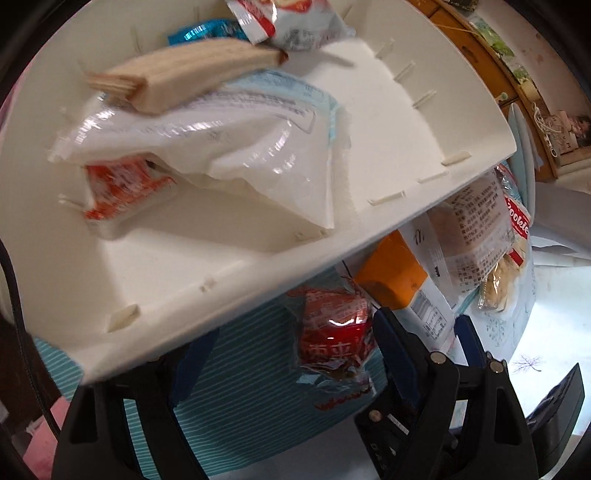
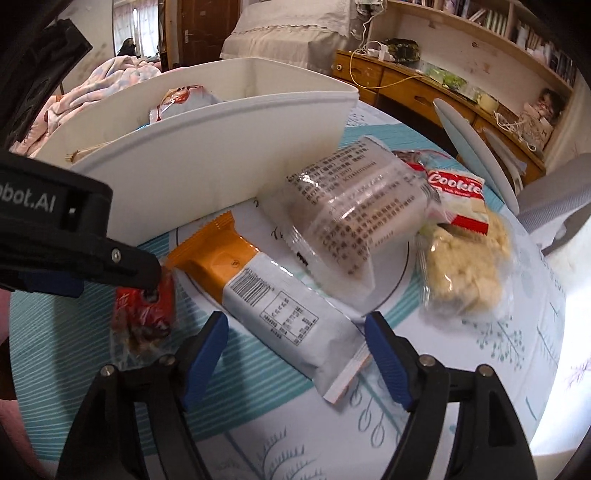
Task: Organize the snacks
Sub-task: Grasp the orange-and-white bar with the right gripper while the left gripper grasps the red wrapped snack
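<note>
Wooden drawer desk (image 2: 402,88) under bookshelves (image 2: 517,33); dark wooden door (image 2: 207,29); draped bed (image 2: 291,33); bright window (image 2: 125,26); pink blanket (image 2: 107,81).

One white bin (image 2: 221,155), five snack packets (image 2: 280,306) on the table, two claws (image 2: 295,354).

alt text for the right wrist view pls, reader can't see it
The right claw, open, hovers at the near end of an orange-and-white snack packet lying on a patterned tablecloth. The left claw reaches in from the left onto a red wrapped snack. Behind stand a white bin and more packets, including a Cookies bag.
</note>
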`<state>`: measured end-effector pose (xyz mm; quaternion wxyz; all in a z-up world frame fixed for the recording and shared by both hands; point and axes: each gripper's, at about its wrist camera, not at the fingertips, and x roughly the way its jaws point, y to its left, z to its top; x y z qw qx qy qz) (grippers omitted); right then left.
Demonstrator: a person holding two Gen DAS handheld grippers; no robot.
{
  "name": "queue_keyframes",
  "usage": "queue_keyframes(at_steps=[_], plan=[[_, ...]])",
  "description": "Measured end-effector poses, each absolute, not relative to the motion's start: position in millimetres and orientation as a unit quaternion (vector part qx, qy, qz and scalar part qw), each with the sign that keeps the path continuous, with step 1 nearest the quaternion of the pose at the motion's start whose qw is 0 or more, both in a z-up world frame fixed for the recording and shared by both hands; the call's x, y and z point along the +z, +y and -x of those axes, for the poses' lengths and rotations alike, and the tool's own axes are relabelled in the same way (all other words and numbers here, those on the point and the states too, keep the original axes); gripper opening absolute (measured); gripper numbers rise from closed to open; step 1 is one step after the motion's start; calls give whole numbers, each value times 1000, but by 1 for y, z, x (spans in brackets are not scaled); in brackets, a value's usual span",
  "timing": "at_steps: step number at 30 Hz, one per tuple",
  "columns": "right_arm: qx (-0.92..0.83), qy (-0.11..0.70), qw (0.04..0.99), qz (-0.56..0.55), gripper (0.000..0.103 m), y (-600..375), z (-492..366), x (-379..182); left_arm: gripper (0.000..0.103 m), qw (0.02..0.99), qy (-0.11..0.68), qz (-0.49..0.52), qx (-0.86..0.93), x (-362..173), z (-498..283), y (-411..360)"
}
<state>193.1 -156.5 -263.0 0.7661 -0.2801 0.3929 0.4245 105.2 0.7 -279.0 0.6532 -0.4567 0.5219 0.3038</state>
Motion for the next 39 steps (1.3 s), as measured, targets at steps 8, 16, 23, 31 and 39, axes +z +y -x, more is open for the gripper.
queue_keyframes(at_steps=[8, 16, 23, 31, 39], plan=[[432, 397, 764, 267, 88, -147, -207, -267, 75, 649, 522, 462, 305, -286, -113, 4], [430, 413, 766, 240, 88, -143, -222, -271, 56, 655, 514, 465, 302, -286, -123, 8], [423, 415, 770, 237, 80, -142, -220, -270, 52, 660, 508, 466, 297, -284, -131, 2], [403, 435, 774, 222, 57, -149, -215, -265, 44, 669, 519, 454, 277, -284, -132, -8], [385, 477, 768, 184, 42, -158, -201, -259, 43, 675, 550, 427, 245, -286, -130, -26]])
